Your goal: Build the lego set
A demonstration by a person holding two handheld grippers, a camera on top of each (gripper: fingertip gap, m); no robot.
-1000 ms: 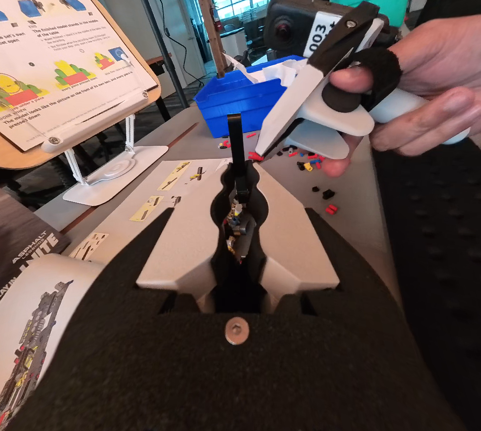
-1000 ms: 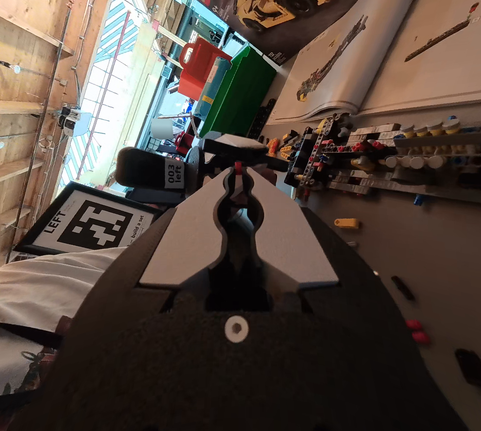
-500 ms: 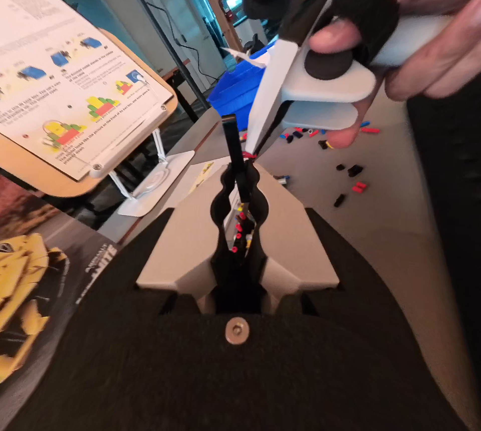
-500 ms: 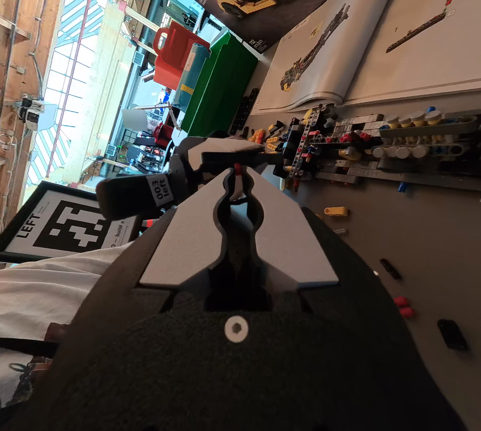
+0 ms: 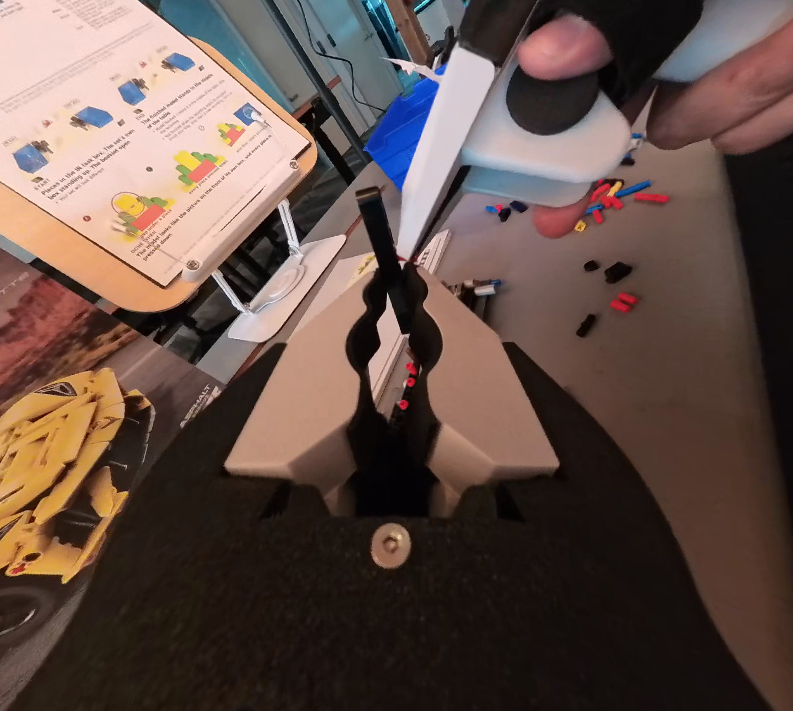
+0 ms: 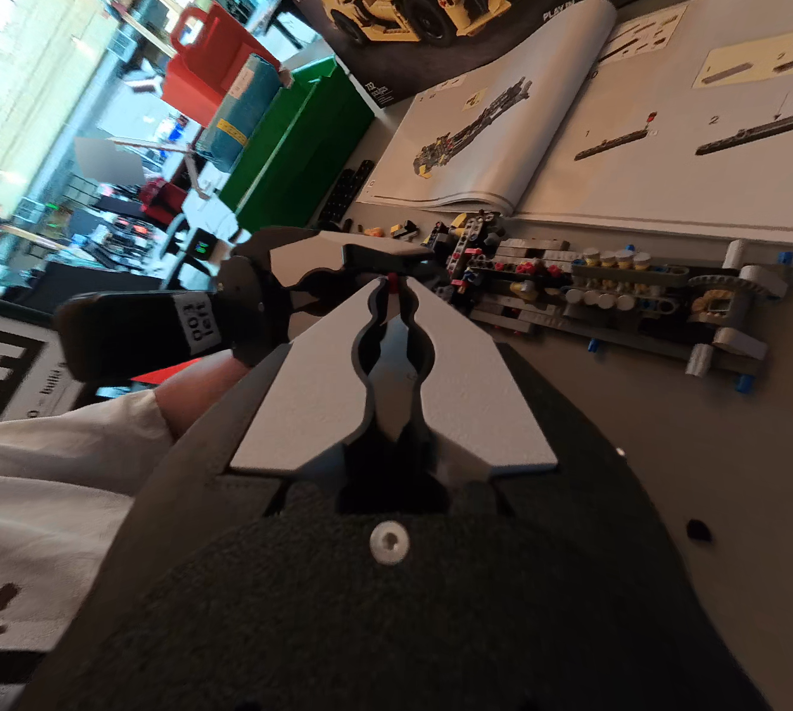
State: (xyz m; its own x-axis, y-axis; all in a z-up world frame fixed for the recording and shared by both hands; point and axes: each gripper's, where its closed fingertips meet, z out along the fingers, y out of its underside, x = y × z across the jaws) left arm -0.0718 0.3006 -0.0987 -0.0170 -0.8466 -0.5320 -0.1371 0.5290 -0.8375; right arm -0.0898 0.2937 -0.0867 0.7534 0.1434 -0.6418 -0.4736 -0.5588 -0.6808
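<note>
We note the left gripper (image 5: 394, 282) clenched on a black beam (image 5: 383, 250) that stands nearly upright above the grey table (image 5: 622, 411). The right gripper (image 6: 389, 287) pinches a small red pin (image 6: 391, 282), its tip touching the beam's side. Partly built chassis (image 6: 600, 295) lies on the table just below the open instruction booklet (image 6: 600, 158). Loose pieces (image 5: 609, 201) lie scattered to the beam's right.

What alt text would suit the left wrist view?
The left hand-held gripper grips a black Lego beam upright while the right hand-held gripper brings a small red pin against it, above a grey table scattered with loose pieces.
</note>
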